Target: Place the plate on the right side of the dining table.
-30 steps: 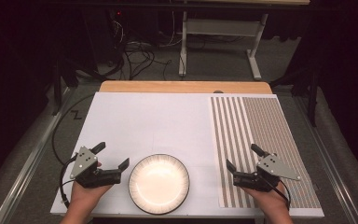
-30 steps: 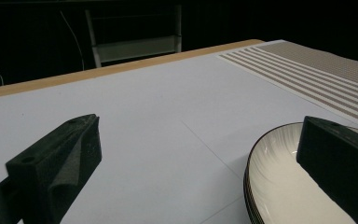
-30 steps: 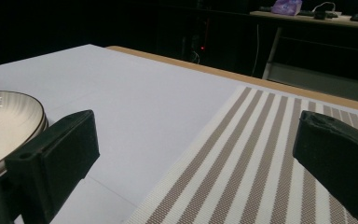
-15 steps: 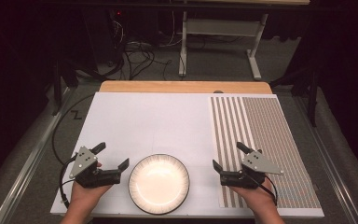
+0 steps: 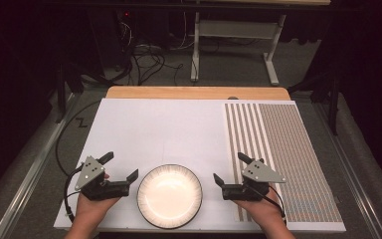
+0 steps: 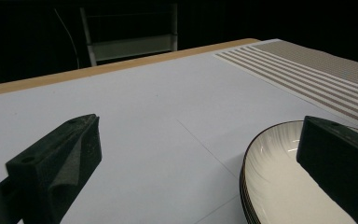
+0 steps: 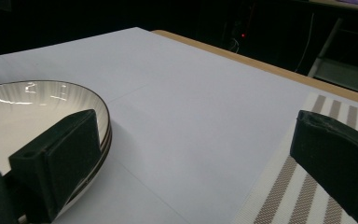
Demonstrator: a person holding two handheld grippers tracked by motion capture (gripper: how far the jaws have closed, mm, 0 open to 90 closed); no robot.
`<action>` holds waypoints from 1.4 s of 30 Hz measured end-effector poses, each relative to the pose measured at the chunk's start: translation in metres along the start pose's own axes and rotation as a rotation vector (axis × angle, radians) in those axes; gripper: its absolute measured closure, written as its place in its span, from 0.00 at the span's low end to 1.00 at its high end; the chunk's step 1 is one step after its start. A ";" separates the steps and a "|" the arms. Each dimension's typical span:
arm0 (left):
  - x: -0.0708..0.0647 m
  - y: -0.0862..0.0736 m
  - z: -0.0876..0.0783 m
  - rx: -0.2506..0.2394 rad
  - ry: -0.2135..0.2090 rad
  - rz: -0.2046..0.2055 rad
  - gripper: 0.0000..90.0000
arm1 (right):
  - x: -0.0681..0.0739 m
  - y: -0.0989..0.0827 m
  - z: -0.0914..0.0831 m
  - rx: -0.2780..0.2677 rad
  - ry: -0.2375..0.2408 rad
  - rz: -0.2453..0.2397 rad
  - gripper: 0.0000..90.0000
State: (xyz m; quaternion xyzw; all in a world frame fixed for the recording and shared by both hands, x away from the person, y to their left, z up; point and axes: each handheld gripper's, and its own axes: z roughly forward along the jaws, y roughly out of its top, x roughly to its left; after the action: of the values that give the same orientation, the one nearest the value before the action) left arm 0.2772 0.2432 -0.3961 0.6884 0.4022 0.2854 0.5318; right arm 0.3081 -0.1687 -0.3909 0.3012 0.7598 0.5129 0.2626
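Approach step: left claw (image 5: 121, 166) and right claw (image 5: 232, 168) both wide, empty, flanking plate (image 5: 169, 195) on table (image 5: 179, 129). Next: close in on rim, grip both sides.

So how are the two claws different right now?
The left claw is over plain white table left of the plate; the right claw is at the striped mat edge, right of the plate. The left claw sits closer to the plate's rim. Both are open, holding nothing.
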 end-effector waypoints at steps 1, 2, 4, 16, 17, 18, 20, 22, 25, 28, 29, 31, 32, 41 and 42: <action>0.000 0.000 0.000 0.000 0.000 0.000 0.01 | 0.000 0.000 0.000 0.000 0.000 0.000 0.03; 0.000 0.000 0.000 -0.001 0.000 0.000 0.01 | 0.002 0.000 0.001 0.004 0.006 -0.005 0.03; 0.000 0.000 0.000 -0.002 -0.001 -0.001 0.01 | 0.005 0.001 0.002 0.008 0.022 -0.008 0.04; -0.002 0.002 -0.001 -0.009 -0.011 -0.003 0.01 | 0.023 0.001 0.005 0.029 0.120 -0.024 0.18; -0.002 0.002 -0.001 -0.012 -0.011 -0.005 0.01 | 0.025 0.001 0.005 0.032 0.129 -0.027 0.19; -0.002 0.002 -0.001 -0.012 -0.011 -0.005 0.01 | 0.026 0.000 0.005 0.034 0.138 -0.028 0.19; -0.002 0.002 -0.002 -0.012 -0.011 -0.004 0.01 | 0.029 0.000 0.004 0.038 0.151 -0.035 0.20; -0.002 0.002 -0.002 -0.012 -0.011 -0.005 0.01 | 0.032 -0.001 0.004 0.043 0.166 -0.037 0.22; -0.003 0.002 -0.002 -0.013 -0.012 -0.005 0.01 | 0.035 -0.002 0.004 0.052 0.186 -0.042 0.26; -0.003 0.002 -0.002 -0.016 -0.014 -0.007 0.01 | 0.038 -0.003 0.003 0.063 0.213 -0.047 0.31; -0.003 0.002 -0.002 -0.017 -0.015 -0.008 0.01 | 0.039 -0.004 0.002 0.066 0.217 -0.047 0.33; -0.003 0.002 -0.003 -0.018 -0.015 -0.009 0.01 | 0.039 -0.004 0.002 0.068 0.221 -0.049 0.34; -0.003 0.002 -0.003 -0.018 -0.016 -0.007 0.01 | 0.039 -0.005 0.002 0.078 0.231 -0.054 0.37; -0.004 0.002 -0.003 -0.025 -0.019 -0.008 0.01 | 0.035 -0.009 -0.002 0.107 0.276 -0.051 0.59; -0.004 0.002 -0.003 -0.026 -0.019 -0.008 0.01 | 0.035 -0.008 -0.002 0.111 0.287 -0.049 0.61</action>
State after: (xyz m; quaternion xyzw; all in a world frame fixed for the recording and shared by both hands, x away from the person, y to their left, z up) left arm 0.2731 0.2411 -0.3931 0.6826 0.3963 0.2817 0.5456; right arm 0.2818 -0.1472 -0.4013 0.2201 0.8237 0.5014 0.1471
